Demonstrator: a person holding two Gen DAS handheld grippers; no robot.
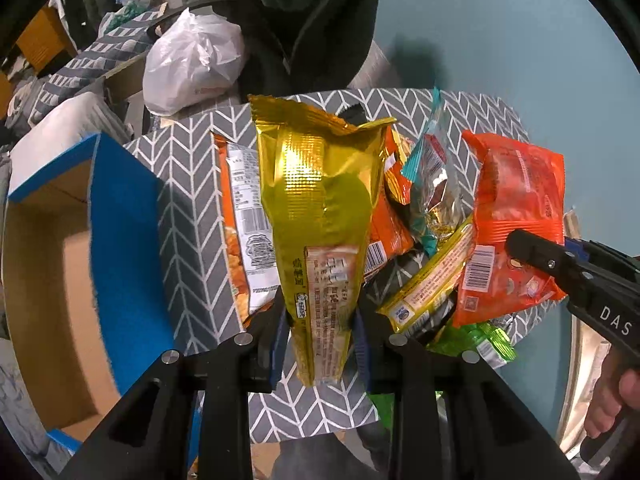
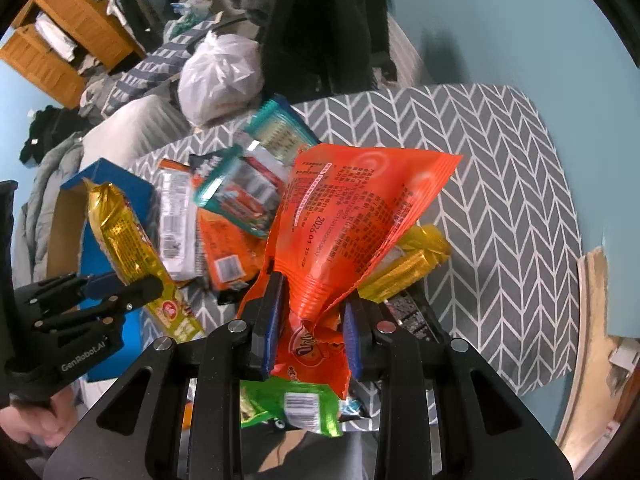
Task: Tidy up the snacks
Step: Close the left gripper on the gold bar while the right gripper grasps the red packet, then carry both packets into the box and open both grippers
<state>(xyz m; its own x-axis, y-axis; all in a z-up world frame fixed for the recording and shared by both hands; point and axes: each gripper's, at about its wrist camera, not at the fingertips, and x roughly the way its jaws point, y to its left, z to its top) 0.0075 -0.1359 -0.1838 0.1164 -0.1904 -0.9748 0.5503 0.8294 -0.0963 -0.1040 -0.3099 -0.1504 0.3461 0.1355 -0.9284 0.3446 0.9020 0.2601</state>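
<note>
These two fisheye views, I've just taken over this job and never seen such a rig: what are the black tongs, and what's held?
No robot arm here: a person holds a two-finger gripper in each hand, each with a camera looking along its fingers. In the left wrist view, the left gripper is shut on a gold packet. In the right wrist view, the right gripper pinches an orange packet. Below lies a heap of snacks on a herringbone cloth, with an open blue box at left.

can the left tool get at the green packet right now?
Probably not. The left tool is already shut on the gold packet; the green packet lies under the right tool and its orange packet. It would need to unload first.
</note>
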